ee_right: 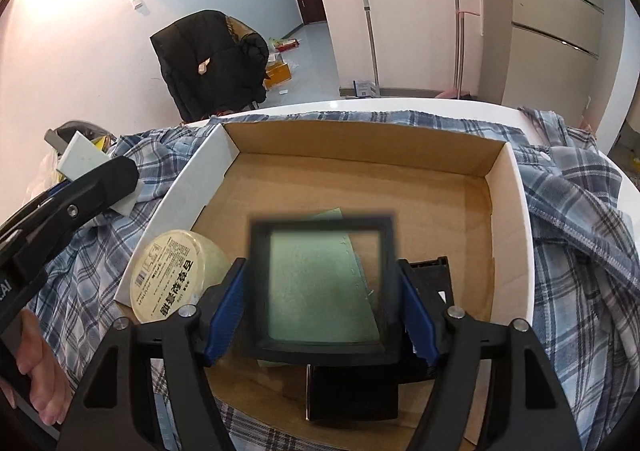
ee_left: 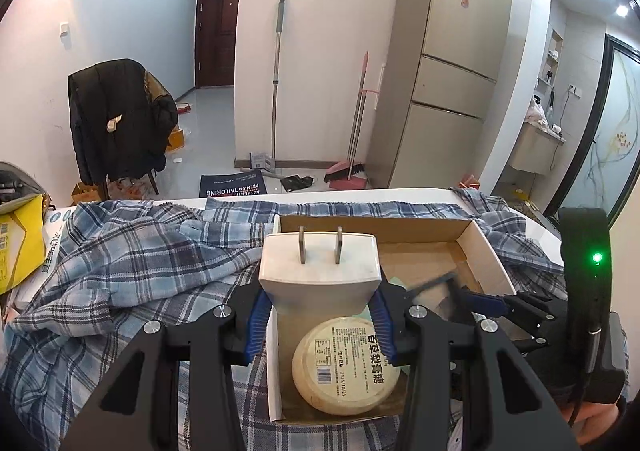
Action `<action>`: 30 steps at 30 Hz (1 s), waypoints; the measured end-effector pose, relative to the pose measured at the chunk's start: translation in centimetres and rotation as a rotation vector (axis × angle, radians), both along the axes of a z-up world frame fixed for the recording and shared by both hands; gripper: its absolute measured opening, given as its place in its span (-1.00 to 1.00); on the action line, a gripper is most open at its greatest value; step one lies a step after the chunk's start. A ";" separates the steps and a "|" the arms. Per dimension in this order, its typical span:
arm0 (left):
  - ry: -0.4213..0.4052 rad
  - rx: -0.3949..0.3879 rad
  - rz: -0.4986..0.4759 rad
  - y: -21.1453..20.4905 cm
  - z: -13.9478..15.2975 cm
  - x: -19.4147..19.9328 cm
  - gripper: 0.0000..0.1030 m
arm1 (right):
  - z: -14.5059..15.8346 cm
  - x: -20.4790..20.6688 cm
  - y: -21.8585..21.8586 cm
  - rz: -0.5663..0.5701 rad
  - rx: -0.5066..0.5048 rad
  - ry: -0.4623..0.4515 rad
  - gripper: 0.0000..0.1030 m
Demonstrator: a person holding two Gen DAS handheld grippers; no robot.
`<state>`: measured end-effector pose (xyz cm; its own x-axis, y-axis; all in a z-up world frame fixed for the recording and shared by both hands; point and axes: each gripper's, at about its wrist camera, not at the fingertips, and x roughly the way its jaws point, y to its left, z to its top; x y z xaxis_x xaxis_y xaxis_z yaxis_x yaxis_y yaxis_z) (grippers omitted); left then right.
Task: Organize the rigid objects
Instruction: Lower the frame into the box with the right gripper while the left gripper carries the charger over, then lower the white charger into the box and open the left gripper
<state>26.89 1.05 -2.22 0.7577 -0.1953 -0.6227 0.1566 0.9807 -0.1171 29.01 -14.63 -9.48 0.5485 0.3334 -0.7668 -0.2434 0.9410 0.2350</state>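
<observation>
Left fingers (ee_left: 320,307) clamp smooth white plug block (ee_left: 319,265); right fingers (ee_right: 320,305) flank, perhaps loosely, square black frame (ee_right: 320,287).

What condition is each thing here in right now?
White two-prong plug adapter: clamped in left tongs, prongs up.
Black square frame with clear pane: between right tongs, over the box.
Open cardboard box: lidless, on plaid cloth.
Round cream tin: lid on, inside box.
</observation>
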 end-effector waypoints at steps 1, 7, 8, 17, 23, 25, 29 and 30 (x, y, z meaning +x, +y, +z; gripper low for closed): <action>0.000 -0.002 0.001 0.0 0.0 0.0 -0.09 | 0.1 0.0 -0.3 -0.011 0.005 0.004 0.54; -0.021 -0.022 -0.027 -0.7 0.6 -0.7 -0.09 | 3.2 -0.5 -3.5 -0.112 0.012 -0.071 0.54; -0.017 -0.038 -0.044 -1.2 0.6 -0.8 -0.09 | 3.9 -0.5 -4.2 -0.155 -0.033 -0.090 0.54; 0.181 -0.003 -0.200 -8.0 -1.7 2.2 -0.09 | 5.9 -0.6 -8.9 -0.287 -0.091 -0.139 0.54; 0.235 0.024 -0.231 -10.2 -3.2 2.7 -0.09 | 6.0 -0.3 -9.5 -0.294 -0.091 -0.135 0.54; 0.247 0.027 -0.240 -10.6 -3.5 2.8 -0.09 | 6.2 -0.5 -9.3 -0.293 -0.088 -0.144 0.54; 0.195 0.037 -0.227 -11.2 -2.9 2.5 0.32 | 7.1 -1.1 -9.4 -0.296 -0.094 -0.182 0.54; 0.175 0.029 -0.218 -11.0 -2.6 2.2 0.59 | 7.3 -1.1 -9.5 -0.298 -0.086 -0.186 0.54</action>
